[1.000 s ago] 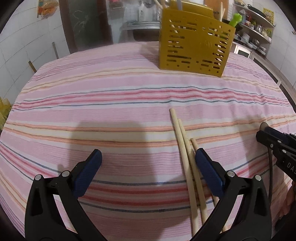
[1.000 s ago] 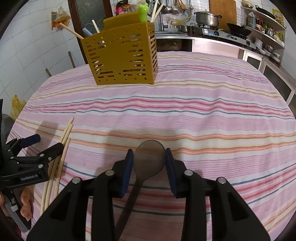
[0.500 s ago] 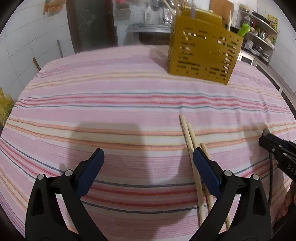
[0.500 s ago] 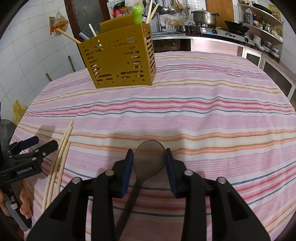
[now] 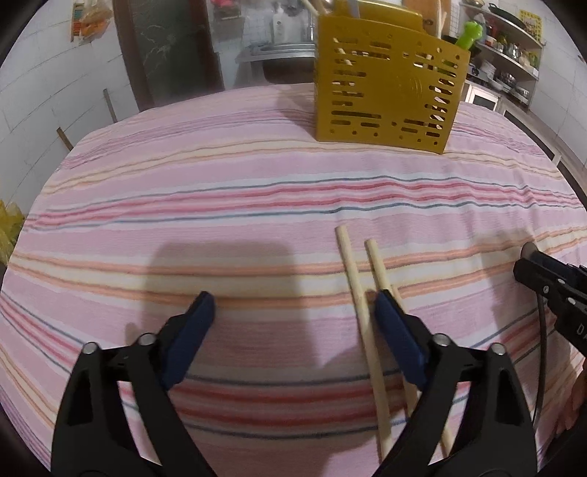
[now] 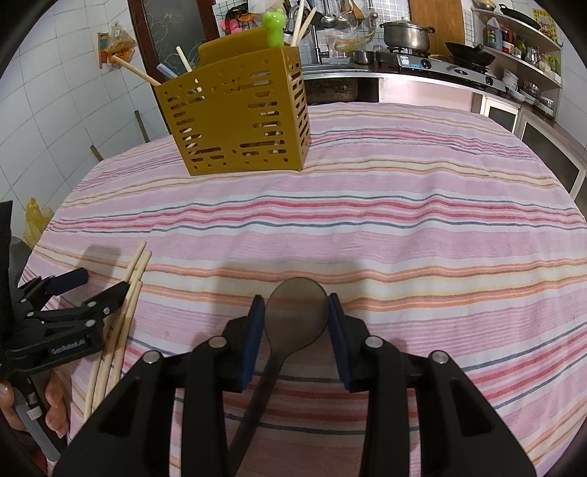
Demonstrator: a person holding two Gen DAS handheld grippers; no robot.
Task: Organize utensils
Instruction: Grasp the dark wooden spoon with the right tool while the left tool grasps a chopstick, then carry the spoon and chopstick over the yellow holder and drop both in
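Observation:
Three pale wooden chopsticks lie side by side on the striped tablecloth. My left gripper hovers low over them with its jaws closing. One chopstick lies just inside the right pad, the others run under it, and neither pad presses anything. In the right wrist view the left gripper sits over the chopsticks at the left edge. My right gripper is shut on the bowl of a dark spoon, whose handle runs back under it.
A yellow slotted utensil holder stands at the far side of the table with chopsticks and a green frog-topped utensil in it. Behind are a stove with a pot and shelves. The right gripper's finger shows at the right edge.
The left gripper's jaws have narrowed, and its right pad now covers part of the chopsticks. The right gripper and the spoon have not moved.

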